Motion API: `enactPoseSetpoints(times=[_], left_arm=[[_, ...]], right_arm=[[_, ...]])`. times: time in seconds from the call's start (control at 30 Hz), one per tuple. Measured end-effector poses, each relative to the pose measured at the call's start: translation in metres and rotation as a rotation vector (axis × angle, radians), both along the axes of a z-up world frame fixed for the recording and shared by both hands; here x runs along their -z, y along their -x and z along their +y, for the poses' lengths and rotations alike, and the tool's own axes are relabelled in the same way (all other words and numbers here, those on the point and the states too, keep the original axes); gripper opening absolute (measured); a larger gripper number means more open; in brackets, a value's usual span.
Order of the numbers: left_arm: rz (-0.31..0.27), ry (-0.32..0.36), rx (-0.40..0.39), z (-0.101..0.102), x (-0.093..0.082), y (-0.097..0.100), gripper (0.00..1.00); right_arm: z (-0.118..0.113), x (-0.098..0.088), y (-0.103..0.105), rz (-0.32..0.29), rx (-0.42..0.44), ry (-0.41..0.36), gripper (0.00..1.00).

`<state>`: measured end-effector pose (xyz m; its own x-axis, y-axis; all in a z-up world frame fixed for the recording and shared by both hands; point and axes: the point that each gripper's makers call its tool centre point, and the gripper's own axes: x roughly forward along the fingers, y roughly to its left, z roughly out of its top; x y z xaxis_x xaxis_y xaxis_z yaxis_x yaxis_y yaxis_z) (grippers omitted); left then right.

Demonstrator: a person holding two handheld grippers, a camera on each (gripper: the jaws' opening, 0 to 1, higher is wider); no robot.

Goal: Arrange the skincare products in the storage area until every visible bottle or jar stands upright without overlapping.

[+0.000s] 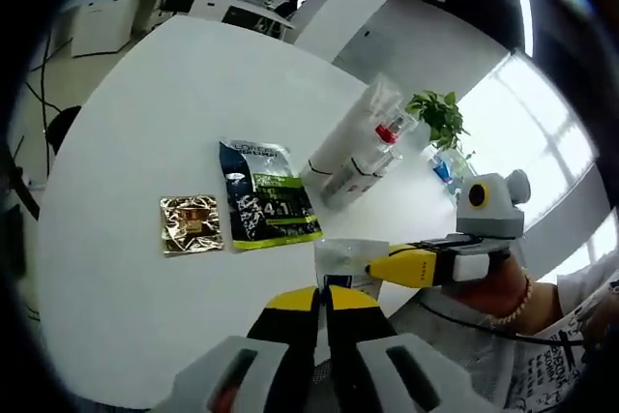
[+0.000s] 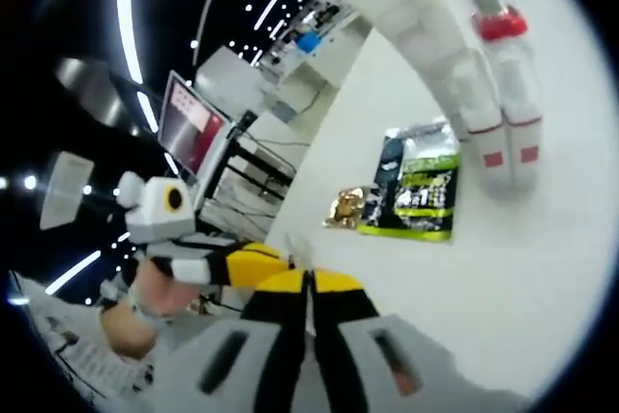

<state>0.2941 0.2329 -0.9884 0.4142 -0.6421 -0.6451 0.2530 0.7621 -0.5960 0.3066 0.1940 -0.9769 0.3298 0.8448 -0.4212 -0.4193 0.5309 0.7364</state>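
Two clear-wrapped bottles (image 1: 360, 147) lie flat near the white table's (image 1: 116, 268) far edge, red caps showing. Just beside them lies a dark green sachet (image 1: 263, 192), then a small gold packet (image 1: 191, 223). Near the front edge, the left gripper (image 1: 323, 299) and right gripper (image 2: 309, 282) both have jaws pressed together; whether they pinch the small clear item (image 1: 343, 260) there, I cannot tell.

A white round table (image 1: 126, 142) is seen in an open office; desks (image 1: 145, 7), ceiling light strips (image 2: 126, 7), bright windows (image 1: 542, 132) and a potted plant (image 1: 440, 113) are visible.
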Motion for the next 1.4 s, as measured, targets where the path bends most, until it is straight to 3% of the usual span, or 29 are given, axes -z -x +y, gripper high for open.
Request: enactPoseSetpoints(times=[0.53, 1.17, 1.4], left_arm=[[-0.009, 0.011, -0.011, -0.002, -0.002, 0.001, 0.02], [-0.081, -0.026, 0.001, -0.002, -0.009, -0.003, 0.01], [-0.087, 0.0, -0.001, -0.003, -0.012, -0.003, 0.01]], right_arm=[[-0.005, -0.005, -0.003, -0.027, 0.012, 0.009, 0.01], [-0.01, -0.004, -0.009, -0.064, 0.033, 0.045, 0.03], [-0.014, -0.002, -0.013, -0.074, 0.045, 0.061, 0.04]])
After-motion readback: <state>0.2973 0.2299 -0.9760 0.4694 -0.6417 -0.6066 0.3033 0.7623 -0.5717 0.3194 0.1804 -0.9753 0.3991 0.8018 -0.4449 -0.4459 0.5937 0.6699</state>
